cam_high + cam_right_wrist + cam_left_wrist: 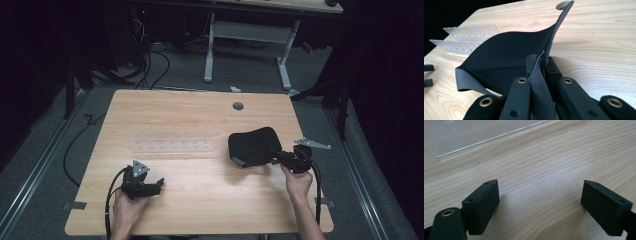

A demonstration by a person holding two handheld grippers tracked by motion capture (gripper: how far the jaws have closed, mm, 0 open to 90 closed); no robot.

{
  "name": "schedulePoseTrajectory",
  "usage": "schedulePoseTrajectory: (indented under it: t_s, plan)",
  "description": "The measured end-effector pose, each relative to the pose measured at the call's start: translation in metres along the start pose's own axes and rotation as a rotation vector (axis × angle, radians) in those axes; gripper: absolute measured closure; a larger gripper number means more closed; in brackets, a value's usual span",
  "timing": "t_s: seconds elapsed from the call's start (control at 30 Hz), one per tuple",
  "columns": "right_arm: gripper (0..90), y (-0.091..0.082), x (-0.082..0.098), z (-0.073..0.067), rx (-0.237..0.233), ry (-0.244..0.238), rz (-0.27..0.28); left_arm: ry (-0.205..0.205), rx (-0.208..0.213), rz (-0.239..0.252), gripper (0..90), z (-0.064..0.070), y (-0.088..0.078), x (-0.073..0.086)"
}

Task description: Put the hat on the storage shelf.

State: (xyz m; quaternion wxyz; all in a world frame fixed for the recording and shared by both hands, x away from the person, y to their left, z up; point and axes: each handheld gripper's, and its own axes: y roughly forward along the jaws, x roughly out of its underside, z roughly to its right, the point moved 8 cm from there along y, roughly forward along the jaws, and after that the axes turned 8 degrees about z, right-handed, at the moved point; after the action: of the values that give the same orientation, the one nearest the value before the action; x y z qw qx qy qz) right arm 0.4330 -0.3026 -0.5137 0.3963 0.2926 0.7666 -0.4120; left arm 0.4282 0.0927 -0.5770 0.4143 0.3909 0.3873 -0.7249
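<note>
The black mat [252,145] lies on the right side of the counter [200,125], 1 edge pinched tight in the right gripper [276,153] and lifted. It looks thin, light and floppy, curling where unsupported, so a second hold on the far edge seems wise. The left gripper [156,186] rests open, holding nothing.

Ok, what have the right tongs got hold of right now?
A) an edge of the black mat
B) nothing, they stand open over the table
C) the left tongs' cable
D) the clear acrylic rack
A: in the right gripper view the right tongs are shut on an edge of the black mat, which lifts off the wooden table.
</note>
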Motion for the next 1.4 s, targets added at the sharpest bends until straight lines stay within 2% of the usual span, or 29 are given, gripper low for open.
schedulePoseTrajectory:
  t_s: [0.23, 0.53, 0.7, 0.8, 1.07, 1.33, 1.4]
  plan:
    - [85.4, -0.011, -0.001, -0.011, -0.025, -0.001, 0.003, 0.017, 0.043, -0.018, 16.3, 0.003, -0.002, 0.002]
    - [85.4, -0.019, 0.001, -0.028, -0.064, -0.022, 0.011, 0.047, 0.064, -0.025, 15.8, 0.007, -0.005, 0.004]
    - [85.2, -0.021, 0.001, -0.038, -0.101, -0.007, 0.022, 0.069, 0.102, -0.022, 15.4, 0.017, -0.009, 0.003]
    - [85.2, -0.022, 0.001, -0.046, -0.120, -0.013, 0.032, 0.096, 0.121, -0.043, 15.2, 0.022, -0.010, 0.006]
    - [85.2, -0.021, 0.002, -0.065, -0.168, -0.031, 0.020, 0.072, 0.181, -0.034, 15.2, 0.037, -0.015, -0.001]
    - [85.1, -0.019, -0.002, -0.081, -0.210, -0.041, 0.011, 0.087, 0.246, -0.047, 15.0, 0.062, -0.021, -0.005]
    - [85.1, -0.018, -0.002, -0.083, -0.213, -0.041, 0.008, 0.087, 0.254, -0.047, 15.0, 0.065, -0.022, -0.005]
